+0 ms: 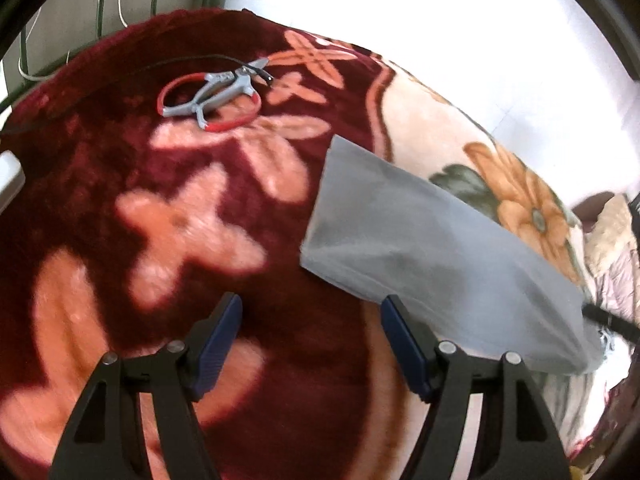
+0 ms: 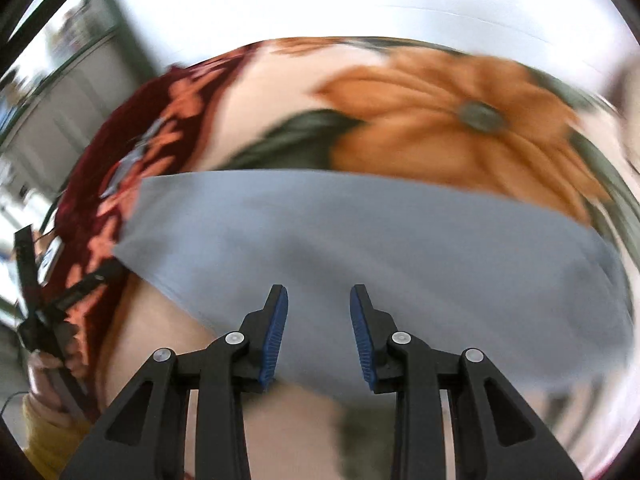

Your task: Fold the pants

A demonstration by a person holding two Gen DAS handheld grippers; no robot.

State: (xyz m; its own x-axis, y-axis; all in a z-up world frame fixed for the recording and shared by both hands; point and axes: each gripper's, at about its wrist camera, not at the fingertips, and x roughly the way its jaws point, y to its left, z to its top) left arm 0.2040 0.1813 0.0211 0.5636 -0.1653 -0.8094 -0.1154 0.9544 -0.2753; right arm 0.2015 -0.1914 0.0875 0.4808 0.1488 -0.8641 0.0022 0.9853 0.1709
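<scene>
The grey pants [image 1: 432, 256] lie folded into a long strip on a floral blanket [image 1: 168, 216]. My left gripper [image 1: 312, 312] is open and empty, just left of the strip's near end, with its right finger at the cloth's edge. In the right wrist view, which is blurred, the pants [image 2: 360, 232] stretch across the middle. My right gripper [image 2: 319, 300] is open and empty above the strip's near edge. My left gripper [image 2: 52, 308] shows at the far left of that view.
A grey and red hand tool [image 1: 212, 96] with a black cable lies on the dark red part of the blanket at the back. An orange flower pattern [image 2: 460, 128] lies beyond the pants. Crumpled bedding [image 1: 612, 248] sits at the right edge.
</scene>
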